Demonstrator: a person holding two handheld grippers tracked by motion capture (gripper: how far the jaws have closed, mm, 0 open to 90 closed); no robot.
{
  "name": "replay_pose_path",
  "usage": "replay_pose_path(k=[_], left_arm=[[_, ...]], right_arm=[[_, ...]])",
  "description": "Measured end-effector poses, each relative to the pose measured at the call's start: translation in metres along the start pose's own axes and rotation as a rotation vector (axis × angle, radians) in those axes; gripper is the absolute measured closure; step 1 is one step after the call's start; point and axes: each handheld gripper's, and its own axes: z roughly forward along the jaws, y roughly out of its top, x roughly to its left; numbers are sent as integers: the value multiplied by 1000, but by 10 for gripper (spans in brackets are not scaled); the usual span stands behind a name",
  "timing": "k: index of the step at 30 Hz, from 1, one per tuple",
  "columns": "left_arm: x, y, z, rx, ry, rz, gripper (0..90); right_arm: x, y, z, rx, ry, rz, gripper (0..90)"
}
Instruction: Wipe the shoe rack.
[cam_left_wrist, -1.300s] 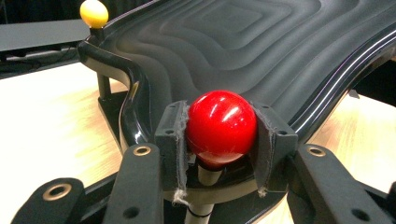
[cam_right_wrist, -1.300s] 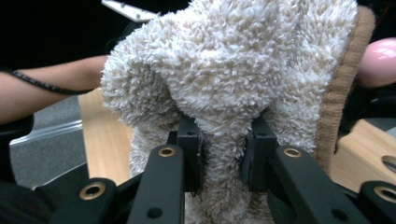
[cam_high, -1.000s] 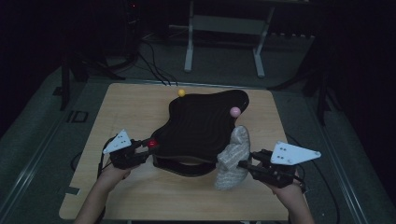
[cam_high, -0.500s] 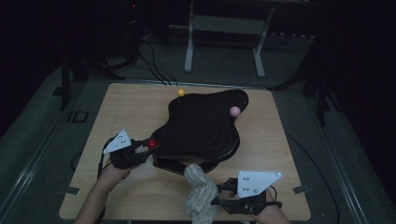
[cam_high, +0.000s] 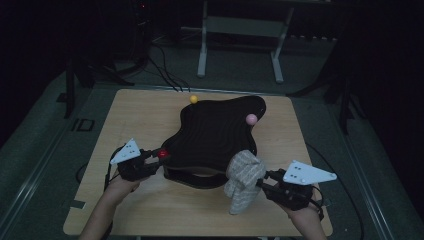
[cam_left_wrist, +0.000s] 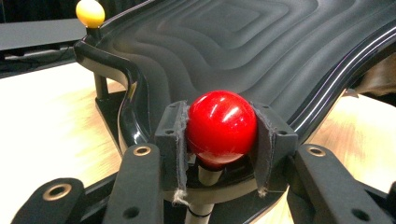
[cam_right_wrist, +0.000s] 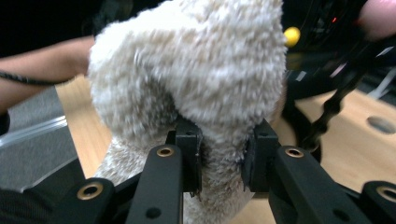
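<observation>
- Left claw (cam_left_wrist: 219, 140) was clamped tight on the red ball (cam_left_wrist: 221, 127) at the black tray's (cam_high: 215, 132) near-left edge.
- Right claw (cam_right_wrist: 219, 158) pinched the fluffy cloth (cam_right_wrist: 196, 84) against the tray's near-right edge.

Both forearms come in over the surface's near edge. Left tongs (cam_high: 159, 156) sit twd the near-left corner, jaws clamped tight w/ pads (cam_left_wrist: 173, 135) pressed in on both sides. Right tongs (cam_high: 261, 181) by the near-right corner, pointing left, jaws pinched close, held level.
</observation>
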Motion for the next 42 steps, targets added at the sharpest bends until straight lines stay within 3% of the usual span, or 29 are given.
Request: replay_pose_path(k=[2, 5, 10, 15, 17, 21, 27, 33, 39, 42], left_arm=[[0, 0, 0, -1, -2, -2, 599], [0, 0, 0, -1, -1, -4, 599], [-3, 0, 1, 0, 2, 0, 599], [-5, 1, 3, 2, -2, -1, 599], [-5, 1, 3, 0, -4, -5, 599], [-6, 0, 3, -2, -12, -2, 599], [-9, 1, 5, 4, -25, 5, 599], [-12, 1, 6, 1, -36, 11, 598], [-13, 0, 8, -5, -63, 10, 599], [-13, 0, 8, -4, -67, 8, 599]], right_arm=[[2, -6, 7, 22, 17, 7, 725], [8, -6, 12, 56, 19, -19, 723], [7, 2, 12, 31, -16, -33, 720], [-1, -14, 21, 64, -39, 1, 720], [-2, -13, 21, 64, -28, 15, 720], [-1, -7, 16, 49, -41, -4, 720], [-11, -22, 23, 70, -41, 45, 720], [-11, -11, 14, 46, -51, 33, 720], [-22, -23, 20, 72, -55, 71, 721], [-19, -18, 18, 70, -54, 65, 721]])
